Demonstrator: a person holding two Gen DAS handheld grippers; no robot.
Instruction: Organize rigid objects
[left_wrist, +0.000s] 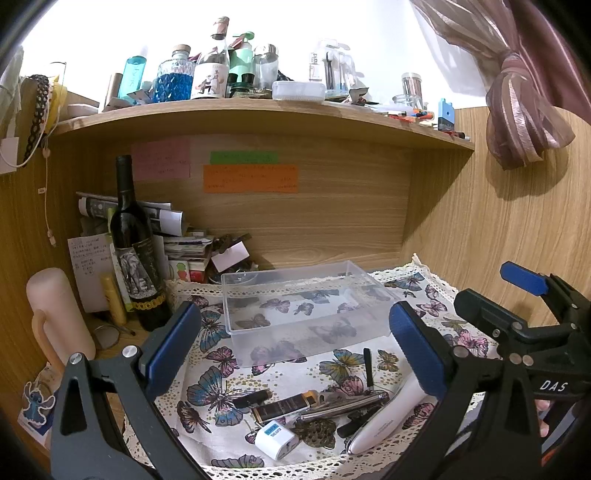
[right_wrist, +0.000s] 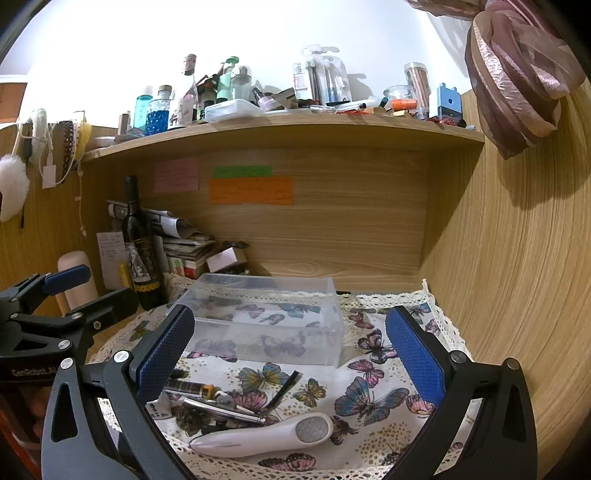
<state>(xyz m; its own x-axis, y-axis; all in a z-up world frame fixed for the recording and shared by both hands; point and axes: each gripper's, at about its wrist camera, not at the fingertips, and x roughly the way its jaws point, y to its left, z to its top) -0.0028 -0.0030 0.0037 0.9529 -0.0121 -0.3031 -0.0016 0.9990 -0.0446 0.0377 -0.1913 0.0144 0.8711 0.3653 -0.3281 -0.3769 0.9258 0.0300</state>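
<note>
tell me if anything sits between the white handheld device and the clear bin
Nothing tall does. Between the white handheld device and the clear bin is mostly bare butterfly cloth, with a thin black stick lying flat to the left. The bin is open-topped and looks empty.

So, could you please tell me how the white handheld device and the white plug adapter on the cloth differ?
The white handheld device is long and tapered; the white plug adapter is short and blocky. The device has a round grey mesh head, seen in the right wrist view; the adapter bears a blue label. Both lie on the butterfly cloth, outside the clear bin.
</note>
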